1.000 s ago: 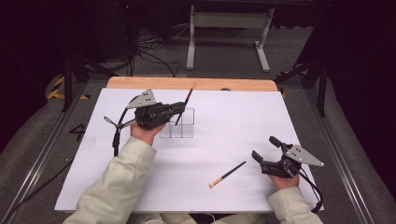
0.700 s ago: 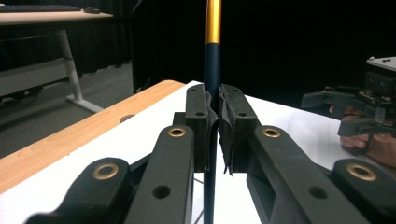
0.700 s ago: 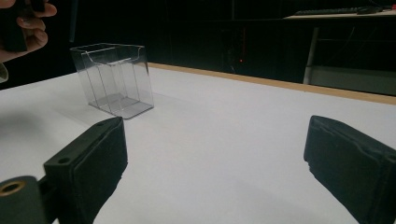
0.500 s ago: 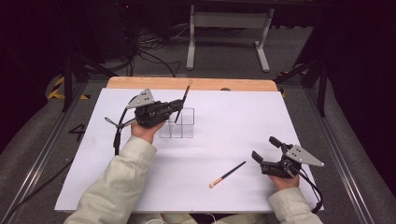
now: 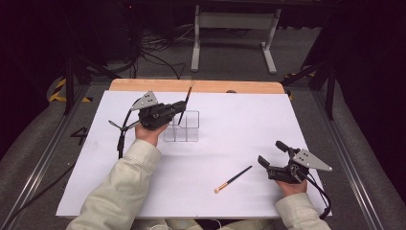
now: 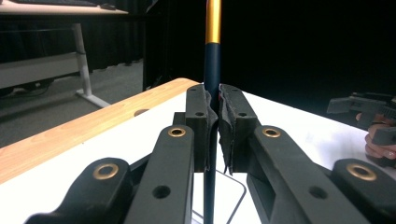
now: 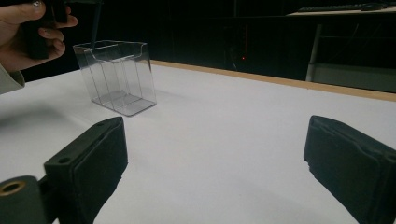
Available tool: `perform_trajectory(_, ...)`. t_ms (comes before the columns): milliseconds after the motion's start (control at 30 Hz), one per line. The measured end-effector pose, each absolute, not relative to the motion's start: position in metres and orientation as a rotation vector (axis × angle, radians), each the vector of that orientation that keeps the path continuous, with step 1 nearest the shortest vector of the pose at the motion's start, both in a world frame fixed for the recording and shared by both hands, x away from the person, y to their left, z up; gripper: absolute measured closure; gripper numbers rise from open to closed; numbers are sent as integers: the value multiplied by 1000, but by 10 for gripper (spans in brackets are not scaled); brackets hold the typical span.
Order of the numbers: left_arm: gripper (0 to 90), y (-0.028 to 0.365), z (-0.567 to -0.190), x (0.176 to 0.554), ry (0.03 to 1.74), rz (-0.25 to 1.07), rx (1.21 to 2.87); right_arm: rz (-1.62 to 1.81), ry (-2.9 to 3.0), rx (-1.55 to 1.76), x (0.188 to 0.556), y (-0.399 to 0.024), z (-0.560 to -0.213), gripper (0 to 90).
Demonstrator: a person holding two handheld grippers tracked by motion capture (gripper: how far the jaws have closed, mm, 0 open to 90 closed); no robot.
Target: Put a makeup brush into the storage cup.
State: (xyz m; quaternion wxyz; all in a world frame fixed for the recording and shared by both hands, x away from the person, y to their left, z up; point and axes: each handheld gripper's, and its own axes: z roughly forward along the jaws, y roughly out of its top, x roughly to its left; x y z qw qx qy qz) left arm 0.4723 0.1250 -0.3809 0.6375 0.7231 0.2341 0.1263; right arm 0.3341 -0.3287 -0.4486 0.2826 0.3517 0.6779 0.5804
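Brush (image 6: 212,70): upright, so its tip drops into clear organizer (image 5: 182,127).
Left tongs (image 6: 214,109): clamped on handle.
Right tongs (image 7: 215,154): wide apart, empty, resting on desk (image 5: 239,129).

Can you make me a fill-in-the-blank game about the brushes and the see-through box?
1. The left hand-held gripper is shut on a dark ____ with a gold band.
2. That brush stands above the clear ____, which has compartments.
3. A second brush lies flat on the white ____.
4. The right hand-held gripper has its jaws ____, with nothing between them.

Missing words: brush; box; table; open
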Motion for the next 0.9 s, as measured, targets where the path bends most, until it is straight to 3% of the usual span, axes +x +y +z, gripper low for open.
perform_trajectory(900, 823, 126, -396, 478, 583, 304, 1707, 1560, 1817, 947, 334, -329, -449, 65)
